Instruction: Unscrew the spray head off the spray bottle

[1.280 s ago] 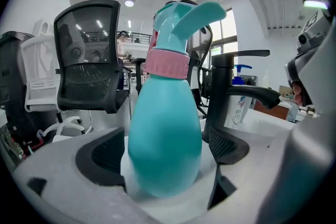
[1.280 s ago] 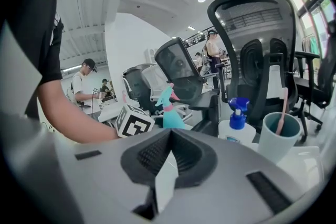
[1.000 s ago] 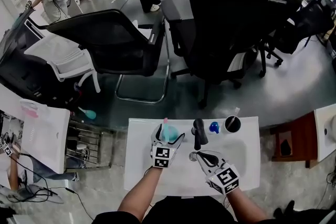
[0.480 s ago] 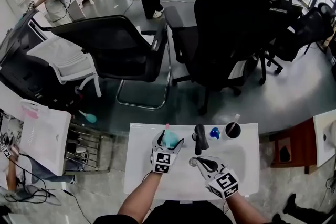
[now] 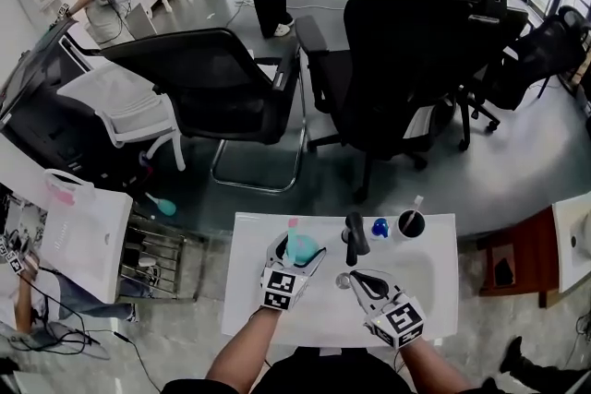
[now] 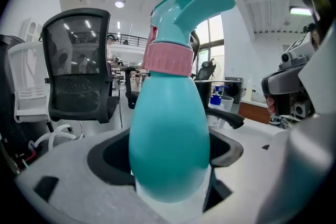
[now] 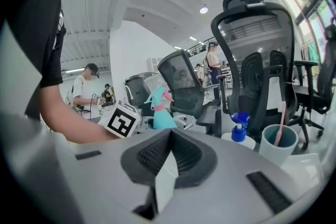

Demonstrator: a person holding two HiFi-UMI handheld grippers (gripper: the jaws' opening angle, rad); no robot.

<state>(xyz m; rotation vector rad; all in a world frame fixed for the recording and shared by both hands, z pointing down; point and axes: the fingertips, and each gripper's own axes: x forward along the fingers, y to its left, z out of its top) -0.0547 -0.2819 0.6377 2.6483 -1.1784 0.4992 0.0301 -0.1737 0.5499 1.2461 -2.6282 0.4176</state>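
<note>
A teal spray bottle (image 5: 298,244) with a pink collar (image 6: 168,59) and a teal spray head (image 6: 185,5) stands upright on the white table (image 5: 434,291). My left gripper (image 5: 297,250) is shut on its round body, one pad on each side, and in the left gripper view the bottle (image 6: 168,139) fills the gap between the jaws. To the right of it my right gripper (image 5: 343,280) is shut with nothing in it, its tips just short of a black upright object. From the right gripper (image 7: 169,138) the bottle (image 7: 161,113) shows to the left, beside the left gripper's marker cube.
A black upright object (image 5: 354,237), a small blue-capped bottle (image 5: 379,226) and a dark cup (image 5: 410,221) holding a pink stick stand along the table's far edge. Black office chairs (image 5: 406,60) stand beyond the table. A wire rack (image 5: 162,254) is to the left.
The left jaws have drawn in a little around the bottle's body. Both grippers stay almost where they were.
</note>
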